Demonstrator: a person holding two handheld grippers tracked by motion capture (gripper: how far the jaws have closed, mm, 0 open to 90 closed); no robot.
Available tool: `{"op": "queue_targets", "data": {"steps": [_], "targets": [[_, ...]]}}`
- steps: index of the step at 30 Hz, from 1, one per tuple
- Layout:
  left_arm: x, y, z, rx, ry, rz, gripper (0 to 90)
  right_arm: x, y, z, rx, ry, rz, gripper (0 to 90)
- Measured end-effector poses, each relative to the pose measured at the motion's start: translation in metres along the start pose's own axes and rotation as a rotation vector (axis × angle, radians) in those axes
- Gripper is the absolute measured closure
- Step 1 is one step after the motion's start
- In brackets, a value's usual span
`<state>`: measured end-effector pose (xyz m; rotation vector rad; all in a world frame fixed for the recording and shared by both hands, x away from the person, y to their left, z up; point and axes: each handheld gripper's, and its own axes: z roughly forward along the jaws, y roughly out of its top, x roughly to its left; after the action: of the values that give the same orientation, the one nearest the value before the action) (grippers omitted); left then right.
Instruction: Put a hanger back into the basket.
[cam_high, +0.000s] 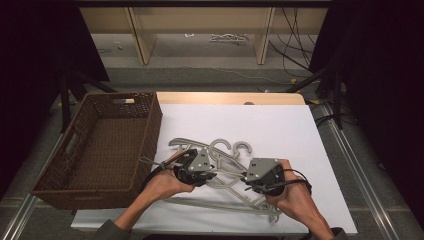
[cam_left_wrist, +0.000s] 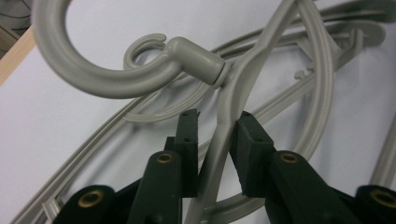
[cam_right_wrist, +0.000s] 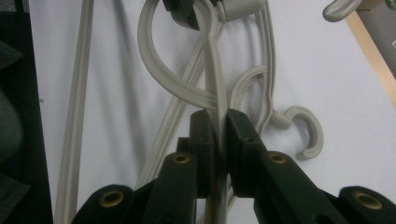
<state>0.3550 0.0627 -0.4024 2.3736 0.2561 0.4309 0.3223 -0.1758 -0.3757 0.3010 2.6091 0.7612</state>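
Observation:
Several grey plastic hangers (cam_high: 227, 172) lie tangled on the white tabletop (cam_high: 280, 125). My left gripper (cam_high: 212, 161) straddles one hanger's arm (cam_left_wrist: 219, 140) just below its neck and big hook (cam_left_wrist: 93, 79). In the left gripper view (cam_left_wrist: 217, 116) one pad touches the arm and a slim gap shows at the other pad. My right gripper (cam_high: 245, 177) is shut on the thin edge of the same hanger's arm (cam_right_wrist: 215, 93), as the right gripper view (cam_right_wrist: 218, 115) shows. The left gripper's jaw (cam_right_wrist: 182, 11) is at the top of that view.
An empty brown wicker basket (cam_high: 150, 130) stands at the table's left. More hangers lie under the held one, with loose hooks (cam_high: 242, 146) toward the far side and a long bar (cam_high: 215, 204) near the front edge. A wooden strip (cam_high: 230, 97) borders the far edge.

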Motion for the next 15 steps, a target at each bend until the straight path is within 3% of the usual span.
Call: {"op": "queue_targets", "data": {"steps": [2, 4, 5, 7, 9, 10, 11, 12, 14, 15], "targets": [[-0.002, 0.004, -0.006, 0.001, 0.009, 0.033, 76.3, -0.002, 0.000, -0.002, -0.015, -0.010, -0.024, 81.5], [-0.003, 0.006, -0.008, 0.001, 0.004, 0.042, 77.9, -0.004, -0.002, -0.004, -0.027, 0.001, -0.014, 79.7], [-0.005, 0.008, -0.011, -0.001, -0.008, 0.050, 79.2, -0.006, -0.003, -0.005, -0.034, -0.026, -0.009, 77.9], [-0.006, 0.008, -0.011, 0.005, -0.021, 0.053, 81.3, -0.008, -0.003, -0.006, -0.040, -0.029, 0.003, 76.2], [-0.008, 0.009, -0.011, 0.008, -0.015, 0.049, 82.0, -0.009, -0.004, -0.008, -0.048, -0.035, 0.031, 70.8], [-0.006, 0.009, -0.013, -0.004, -0.004, 0.019, 82.1, -0.011, -0.003, -0.010, -0.063, -0.056, 0.067, 59.5], [-0.006, 0.009, -0.013, -0.004, -0.004, 0.019, 82.1, -0.011, -0.003, -0.010, -0.063, -0.056, 0.067, 59.5], [-0.002, 0.008, -0.017, -0.012, 0.013, 0.002, 82.1, -0.012, -0.003, -0.013, -0.090, -0.107, 0.117, 47.1], [0.004, 0.006, -0.023, -0.026, 0.028, -0.038, 82.1, -0.016, -0.002, -0.017, -0.140, -0.162, 0.168, 40.0], [0.004, 0.006, -0.023, -0.026, 0.028, -0.038, 82.1, -0.018, -0.003, -0.019, -0.166, -0.177, 0.195, 37.8]]}}
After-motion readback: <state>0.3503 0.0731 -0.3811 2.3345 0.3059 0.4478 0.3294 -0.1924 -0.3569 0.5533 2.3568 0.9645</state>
